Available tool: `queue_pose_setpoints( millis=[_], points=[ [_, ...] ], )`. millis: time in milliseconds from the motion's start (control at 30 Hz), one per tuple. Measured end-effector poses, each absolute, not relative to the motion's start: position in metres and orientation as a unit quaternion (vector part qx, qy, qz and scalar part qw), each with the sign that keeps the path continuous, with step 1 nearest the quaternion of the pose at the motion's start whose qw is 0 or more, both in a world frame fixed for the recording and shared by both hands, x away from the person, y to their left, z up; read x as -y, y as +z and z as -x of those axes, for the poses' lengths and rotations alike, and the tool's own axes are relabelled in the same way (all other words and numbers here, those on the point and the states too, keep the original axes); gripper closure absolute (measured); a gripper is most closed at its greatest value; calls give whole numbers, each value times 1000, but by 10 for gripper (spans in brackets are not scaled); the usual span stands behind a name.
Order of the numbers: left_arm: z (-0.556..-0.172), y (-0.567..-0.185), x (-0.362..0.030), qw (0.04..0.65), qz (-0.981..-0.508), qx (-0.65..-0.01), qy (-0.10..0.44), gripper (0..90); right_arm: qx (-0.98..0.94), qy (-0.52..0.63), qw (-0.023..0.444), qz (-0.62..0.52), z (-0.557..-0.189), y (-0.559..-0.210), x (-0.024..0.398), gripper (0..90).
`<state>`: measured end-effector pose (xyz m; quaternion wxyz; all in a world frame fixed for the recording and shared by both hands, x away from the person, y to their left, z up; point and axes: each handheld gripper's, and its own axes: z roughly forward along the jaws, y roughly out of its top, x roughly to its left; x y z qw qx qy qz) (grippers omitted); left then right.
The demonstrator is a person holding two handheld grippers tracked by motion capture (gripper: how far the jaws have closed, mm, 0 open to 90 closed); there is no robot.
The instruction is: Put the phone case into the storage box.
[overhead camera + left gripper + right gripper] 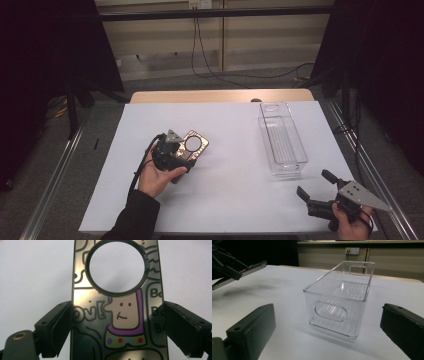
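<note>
A flat, glossy phone case (194,145) with cartoon drawings and a round ring hole is held just above the white table cover, left of centre. My left gripper (181,156) is shut on it. In the left gripper view both jaws press on the long edges of the case (117,315). The right gripper view shows the case (239,272) raised and tilted at far left, with its shadow on the cover below. My right gripper (314,183) stands open near the front right corner with nothing between its fingers. It faces an empty clear plastic bin (332,296).
The clear bin (272,137) stands lengthwise at the right of the white cover (230,190). Behind the cover runs the table's wooden edge (220,96). Metal rails run along both sides, and cables lie on the floor beyond.
</note>
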<state>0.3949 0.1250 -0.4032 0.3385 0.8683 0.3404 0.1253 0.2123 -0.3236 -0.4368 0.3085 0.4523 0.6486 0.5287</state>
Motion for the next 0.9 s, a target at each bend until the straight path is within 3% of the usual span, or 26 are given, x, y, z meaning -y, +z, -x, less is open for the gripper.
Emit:
queue_pose_setpoints(
  millis=[900],
  points=[
    [-376, -393, -121, 440, -848, -260, 141, 124, -650, 528, 309, -451, -212, -437, 323, 0]
  ],
)
